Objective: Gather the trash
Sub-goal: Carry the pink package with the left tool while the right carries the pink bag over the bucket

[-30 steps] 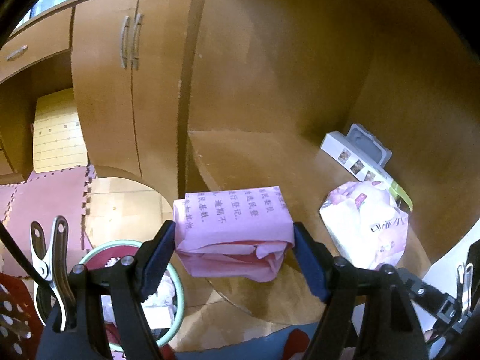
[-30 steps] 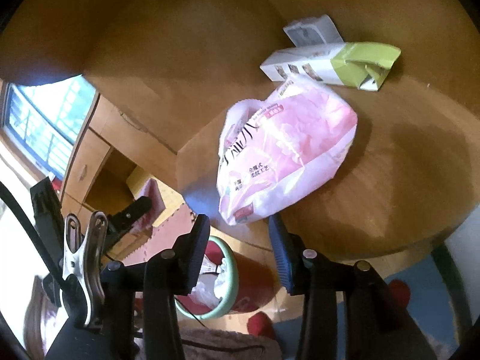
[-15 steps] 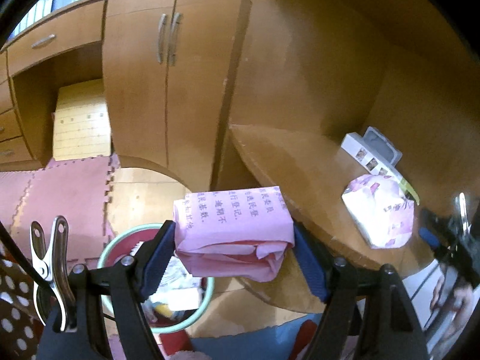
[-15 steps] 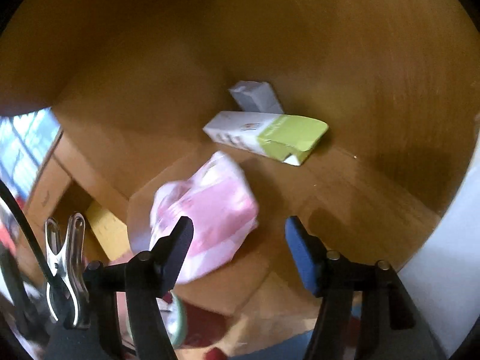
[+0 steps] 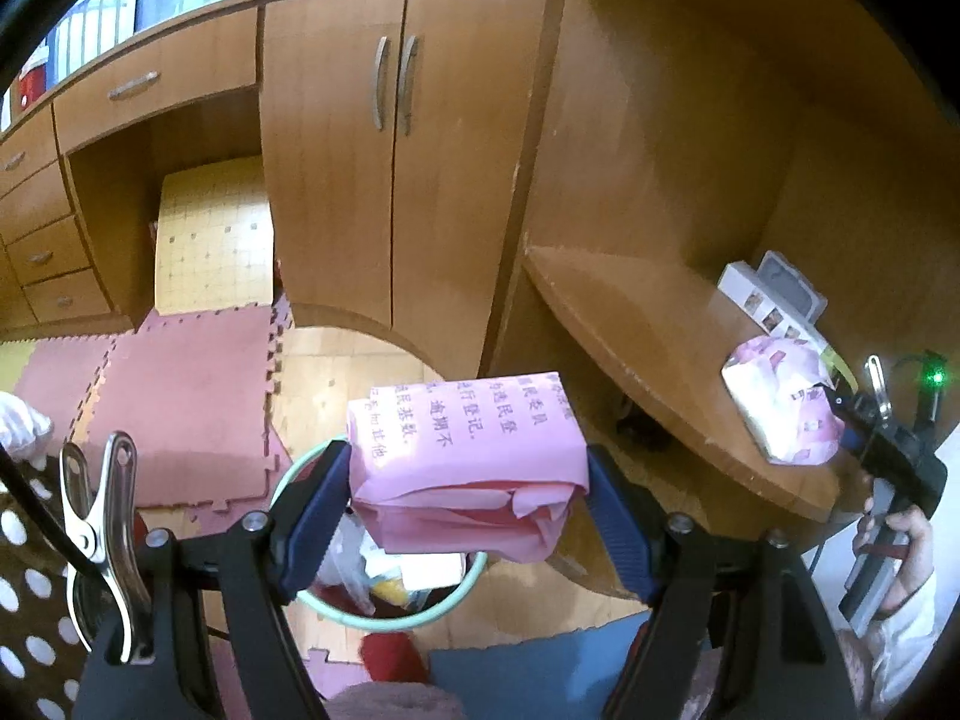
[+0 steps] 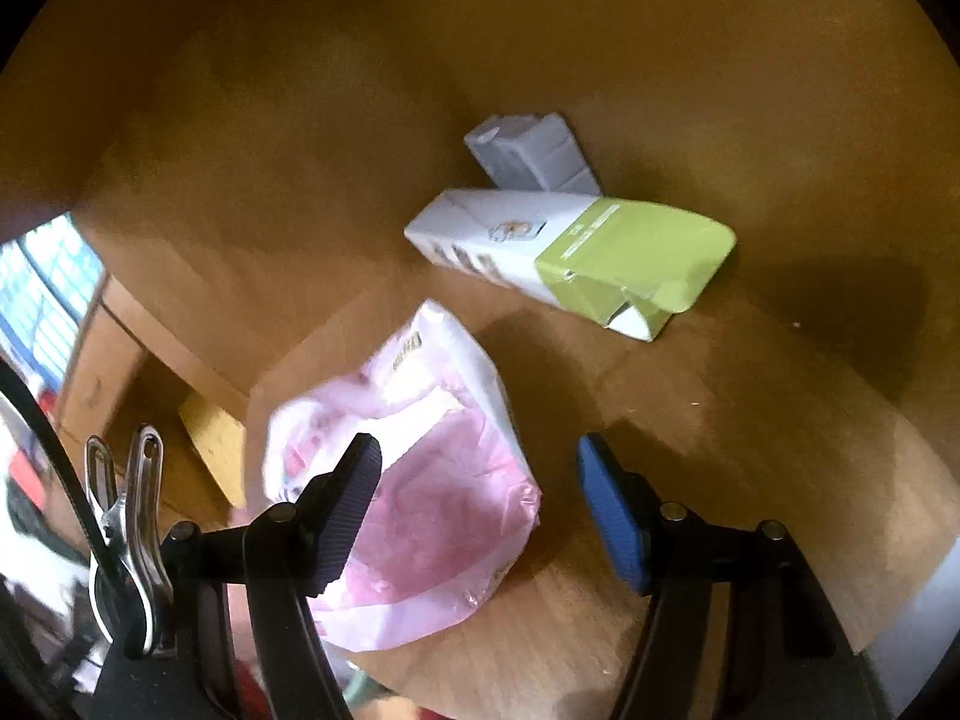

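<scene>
A folded pink paper packet (image 5: 468, 426) with printed characters is clamped in my left gripper (image 5: 465, 456), shut on its two ends. It hangs over a green-rimmed trash bin (image 5: 390, 621) that holds wrappers. On the wooden corner shelf (image 6: 750, 450) lies a pink and white plastic bag (image 6: 432, 480). My right gripper (image 6: 480, 450) hovers over that bag; its jaws are opening and the bag lies partly between them, with the pads off it. In the left wrist view the right gripper (image 5: 840, 414) sits at the bag's (image 5: 780, 402) right end.
Behind the bag lie a white and green carton (image 6: 570, 252) and a grey box (image 6: 531, 153), close to the shelf's back wall. Wooden cabinets (image 5: 390, 180) stand at left. Pink foam mats (image 5: 180, 408) cover the floor. A person's hand (image 5: 906, 546) holds the right tool.
My left gripper carried the pink packet left, off the shelf edge and over the bin. My right gripper's jaws widened and it closed in over the pink bag.
</scene>
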A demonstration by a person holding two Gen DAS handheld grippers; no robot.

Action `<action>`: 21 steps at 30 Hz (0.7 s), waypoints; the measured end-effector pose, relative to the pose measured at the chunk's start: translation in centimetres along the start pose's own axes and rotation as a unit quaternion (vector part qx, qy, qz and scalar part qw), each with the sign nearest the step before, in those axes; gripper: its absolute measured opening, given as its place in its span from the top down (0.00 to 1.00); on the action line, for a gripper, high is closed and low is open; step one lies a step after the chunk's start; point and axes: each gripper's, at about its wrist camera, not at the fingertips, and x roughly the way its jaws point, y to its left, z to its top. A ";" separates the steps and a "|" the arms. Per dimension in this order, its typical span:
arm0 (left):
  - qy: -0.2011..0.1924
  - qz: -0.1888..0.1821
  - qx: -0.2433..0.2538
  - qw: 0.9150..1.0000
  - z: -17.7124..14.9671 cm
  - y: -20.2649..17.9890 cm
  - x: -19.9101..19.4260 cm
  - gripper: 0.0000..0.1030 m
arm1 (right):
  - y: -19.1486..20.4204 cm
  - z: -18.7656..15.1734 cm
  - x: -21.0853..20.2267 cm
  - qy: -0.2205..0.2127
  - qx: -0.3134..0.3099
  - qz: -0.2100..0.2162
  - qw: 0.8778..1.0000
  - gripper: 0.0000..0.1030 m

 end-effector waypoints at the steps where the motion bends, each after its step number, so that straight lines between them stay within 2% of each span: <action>1: 0.004 0.001 -0.002 1.000 -0.1 0.3 0.1 0.22 | 0.3 -0.1 0.2 -0.001 -0.013 -0.005 1.000 0.36; 5: 0.019 0.009 -0.007 1.000 -0.9 1.4 1.3 0.22 | 1.1 -0.8 0.9 -0.001 -0.043 -0.012 0.999 0.66; 8: 0.031 0.013 -0.007 0.999 -1.6 2.3 2.7 0.22 | 1.9 -1.5 1.3 -0.009 -0.068 -0.020 0.997 0.75; 14: 0.049 0.010 -0.017 0.999 -3.3 4.5 6.2 0.22 | 3.0 -2.2 1.5 -0.023 -0.076 -0.016 0.997 0.85; 21: 0.073 0.011 -0.025 0.997 -4.7 6.5 10.9 0.22 | 4.2 -2.9 0.5 -0.050 -0.094 -0.015 0.994 0.86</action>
